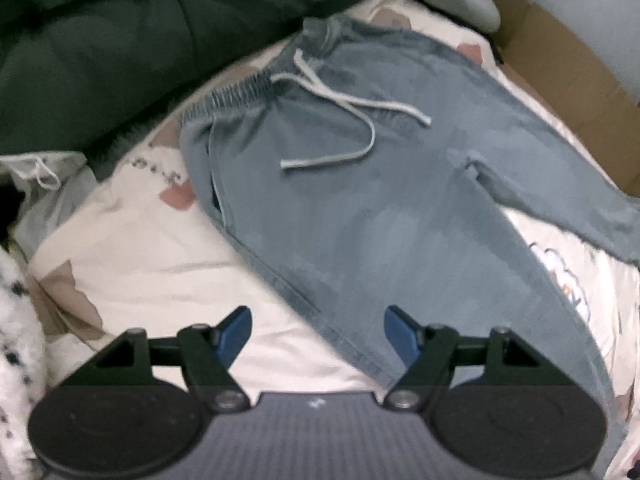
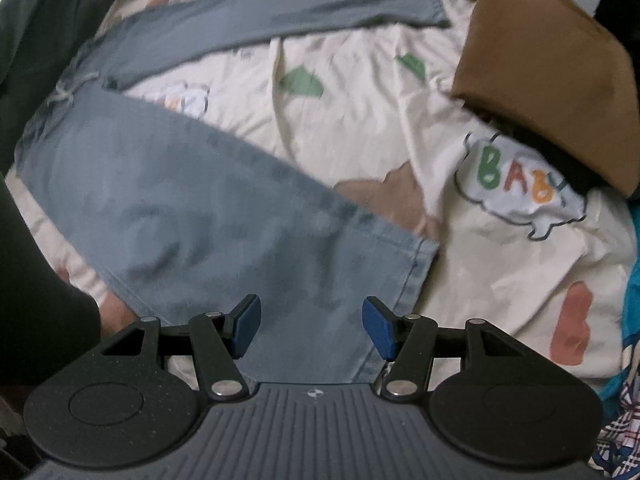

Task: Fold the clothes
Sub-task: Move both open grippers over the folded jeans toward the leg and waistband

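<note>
We see the blue trousers [image 1: 360, 208] lying flat and unfolded on the printed sheet [image 2: 360, 92] across the frame centre, while our left gripper [image 1: 318, 334] and right gripper [image 2: 312, 328] hang spread and empty above one leg, so we judge all folding remains.

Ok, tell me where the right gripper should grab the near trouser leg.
Grip the hem of the near leg, coming from above: it lies flat on the sheet, its free end just ahead of the open right gripper.

Printed bedsheet [image 2: 360, 128], blue pants [image 1: 360, 200], brown pillow [image 2: 540, 80]
</note>
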A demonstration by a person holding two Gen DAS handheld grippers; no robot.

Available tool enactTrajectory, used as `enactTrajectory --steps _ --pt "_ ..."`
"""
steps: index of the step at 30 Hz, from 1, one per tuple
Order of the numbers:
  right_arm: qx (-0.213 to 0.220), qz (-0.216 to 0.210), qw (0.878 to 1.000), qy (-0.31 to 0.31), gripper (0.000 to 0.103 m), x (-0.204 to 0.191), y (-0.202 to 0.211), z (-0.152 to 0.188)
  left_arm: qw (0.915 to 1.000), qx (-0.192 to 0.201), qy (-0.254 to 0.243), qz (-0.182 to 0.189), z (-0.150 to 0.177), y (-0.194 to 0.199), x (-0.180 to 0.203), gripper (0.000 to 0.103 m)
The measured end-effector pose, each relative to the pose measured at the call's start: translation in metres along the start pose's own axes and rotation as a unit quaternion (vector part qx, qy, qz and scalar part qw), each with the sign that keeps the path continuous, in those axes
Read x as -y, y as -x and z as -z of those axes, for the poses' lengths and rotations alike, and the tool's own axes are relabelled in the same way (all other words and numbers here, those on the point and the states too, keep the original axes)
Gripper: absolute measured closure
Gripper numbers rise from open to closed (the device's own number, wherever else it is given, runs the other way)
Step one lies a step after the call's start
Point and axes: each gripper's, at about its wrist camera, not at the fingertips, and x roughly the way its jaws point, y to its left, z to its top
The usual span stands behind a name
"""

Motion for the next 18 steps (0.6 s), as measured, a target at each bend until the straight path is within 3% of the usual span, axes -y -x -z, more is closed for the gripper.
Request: enactTrajectory --steps 5,18 --pt "-0.027 -0.006 0.999 0.022 0.041 -0.012 -0.022 0.003 0.9997 -0.02 0.004 0.011 0.012 -0.02 0.0 0.036" --pt "-0.069 -0.004 0.997 0.042 0.042 -0.017 -0.057 0.015 0.9985 -0.048 0.02 0.017 0.029 -0.057 -0.005 0.04"
